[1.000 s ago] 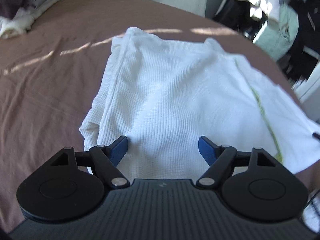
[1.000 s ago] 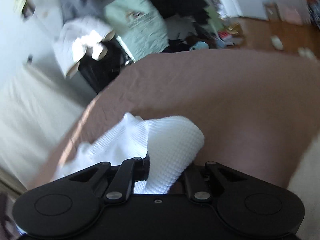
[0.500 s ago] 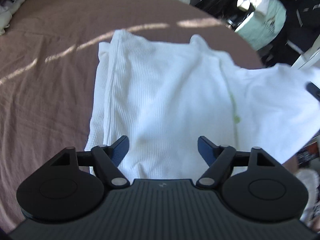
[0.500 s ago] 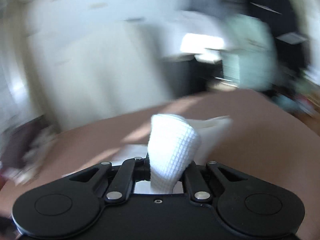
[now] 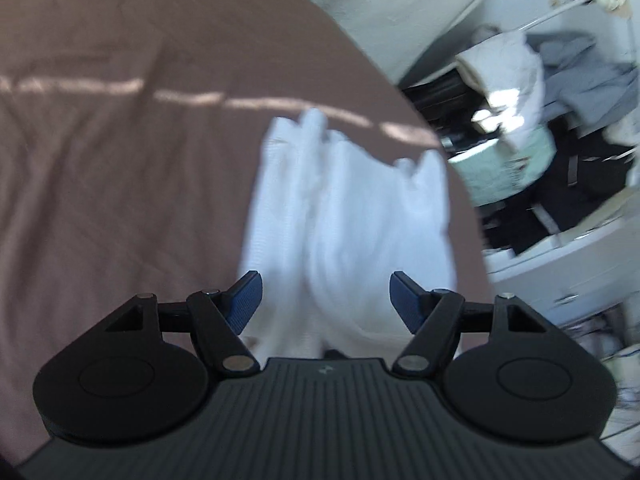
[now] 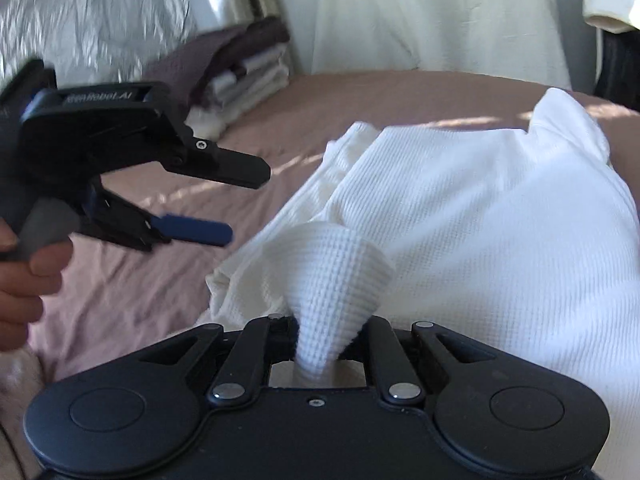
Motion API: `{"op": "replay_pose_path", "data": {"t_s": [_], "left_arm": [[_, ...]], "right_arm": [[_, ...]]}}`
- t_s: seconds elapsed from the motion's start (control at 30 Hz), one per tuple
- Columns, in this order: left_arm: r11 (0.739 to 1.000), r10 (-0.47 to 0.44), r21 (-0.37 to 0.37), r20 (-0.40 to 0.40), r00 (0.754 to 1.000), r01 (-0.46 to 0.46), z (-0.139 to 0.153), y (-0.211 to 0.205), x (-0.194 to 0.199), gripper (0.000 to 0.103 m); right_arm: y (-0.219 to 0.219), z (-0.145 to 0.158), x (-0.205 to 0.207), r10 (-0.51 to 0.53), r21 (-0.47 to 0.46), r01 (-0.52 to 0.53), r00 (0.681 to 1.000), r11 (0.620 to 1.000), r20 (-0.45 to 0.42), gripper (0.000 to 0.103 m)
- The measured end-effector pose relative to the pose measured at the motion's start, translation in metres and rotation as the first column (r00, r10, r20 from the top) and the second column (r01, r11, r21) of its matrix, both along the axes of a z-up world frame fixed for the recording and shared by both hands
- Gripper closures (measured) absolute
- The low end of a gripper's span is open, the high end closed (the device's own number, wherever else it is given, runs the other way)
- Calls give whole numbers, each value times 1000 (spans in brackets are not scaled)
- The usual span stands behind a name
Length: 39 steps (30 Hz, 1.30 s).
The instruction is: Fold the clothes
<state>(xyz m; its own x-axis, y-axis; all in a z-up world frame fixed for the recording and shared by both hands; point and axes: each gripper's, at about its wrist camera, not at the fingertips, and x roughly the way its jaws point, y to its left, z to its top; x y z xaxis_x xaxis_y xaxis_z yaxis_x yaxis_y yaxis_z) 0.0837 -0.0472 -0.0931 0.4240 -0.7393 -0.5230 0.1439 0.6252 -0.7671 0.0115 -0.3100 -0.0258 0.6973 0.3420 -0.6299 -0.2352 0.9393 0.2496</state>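
A brown bedsheet (image 5: 120,168), crossed by sunlit streaks, covers the bed, with a stack of folded linens (image 6: 244,76) at its far edge before cream curtains (image 6: 432,16), and heaped clothes (image 5: 560,128) clutter the room beyond.

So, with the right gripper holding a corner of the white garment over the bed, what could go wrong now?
1. The right gripper pinches only a small bunched corner of the white garment; it may slip out during the fold.
2. The left gripper is open and holds nothing down, so the whole garment may drag across the brown bedsheet instead of folding.
3. The garment's left edge is already rumpled, so the fold may come out uneven.
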Motion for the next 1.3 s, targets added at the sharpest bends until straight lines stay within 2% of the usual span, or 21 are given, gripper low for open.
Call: {"op": "replay_pose_path", "data": {"t_s": [0.13, 0.23, 0.3, 0.37, 0.5, 0.53, 0.57, 0.6, 0.63, 0.67, 0.7, 0.73, 0.77, 0.9, 0.97, 1.0, 1.07, 1.17, 1.23, 1.27, 1.3], "left_arm": [[996, -21, -82, 38, 999, 24, 7, -5, 0, 34], [993, -9, -116, 44, 999, 14, 9, -3, 0, 33], [997, 5, -75, 42, 999, -2, 7, -6, 2, 33], [997, 10, -74, 17, 1000, -9, -3, -10, 9, 33], [998, 4, -55, -20, 1000, -5, -24, -25, 23, 35], [1000, -4, -31, -17, 1000, 4, -28, -31, 25, 41], [999, -23, 26, 0, 1000, 23, -29, -39, 25, 81], [991, -50, 123, 36, 998, 46, -26, -49, 22, 95], [969, -83, 238, 83, 993, 61, -20, -61, 17, 95], [934, -120, 350, 126, 985, 69, -14, -72, 11, 95], [897, -152, 437, 171, 973, 64, -7, -82, 6, 95], [869, -177, 493, 223, 959, 45, 1, -90, 0, 95], [847, -190, 531, 265, 945, 21, 9, -96, -5, 95], [806, -171, 586, 360, 917, -79, 23, -104, -12, 92], [774, -150, 630, 289, 946, -70, 16, -103, -5, 84], [769, -126, 636, 238, 963, -56, 11, -99, 1, 76], [800, -72, 599, 145, 987, -29, 5, -85, 9, 73], [885, -57, 466, 135, 989, -13, 16, -60, 5, 70], [922, -78, 387, 145, 986, 16, 21, -50, -1, 51], [931, -89, 362, 136, 987, 34, 19, -49, -3, 36], [929, -104, 365, 108, 989, 57, 14, -50, -4, 29]], "right_arm": [[-18, 28, -7, -9, 107, 1, 997, 994, 80, 91], [-17, 50, -16, 58, 140, -80, 986, 987, 154, 91], [-10, 42, -10, 118, 146, -136, 986, 980, 122, 91], [-2, 25, -6, 119, 147, -130, 990, 981, 80, 91], [11, 10, -11, 129, 105, -136, 989, 985, 72, 91], [15, 8, -12, 132, 83, -138, 989, 987, 74, 91], [17, 7, -13, 126, 65, -131, 989, 989, 75, 90], [18, 8, -16, 120, 48, -123, 990, 991, 70, 87], [16, 11, -22, 112, 35, -114, 992, 993, 51, 84], [14, 14, -28, 103, 21, -104, 994, 994, 32, 75], [12, 17, -33, 95, 7, -95, 995, 995, 13, 68], [9, 21, -42, 94, -19, -94, 996, 995, 3, 55], [5, 25, -56, 106, -70, -104, 994, 992, 14, 49], [-33, 39, -106, 119, -277, -100, 992, 956, 52, 39], [-56, 36, -123, 63, -324, -48, 997, 945, 38, 39], [-67, 32, -129, 29, -333, -20, 999, 943, 23, 39], [-87, 23, -135, -38, -295, 27, 999, 955, -34, 39], [-110, 18, -138, -114, -177, 94, 988, 980, -107, 39], [-118, 19, -139, -130, -84, 121, 985, 989, -114, 39], [-119, 19, -136, -132, -37, 129, 985, 991, -111, 39], [-119, 17, -131, -130, 10, 132, 986, 991, -106, 39]]}}
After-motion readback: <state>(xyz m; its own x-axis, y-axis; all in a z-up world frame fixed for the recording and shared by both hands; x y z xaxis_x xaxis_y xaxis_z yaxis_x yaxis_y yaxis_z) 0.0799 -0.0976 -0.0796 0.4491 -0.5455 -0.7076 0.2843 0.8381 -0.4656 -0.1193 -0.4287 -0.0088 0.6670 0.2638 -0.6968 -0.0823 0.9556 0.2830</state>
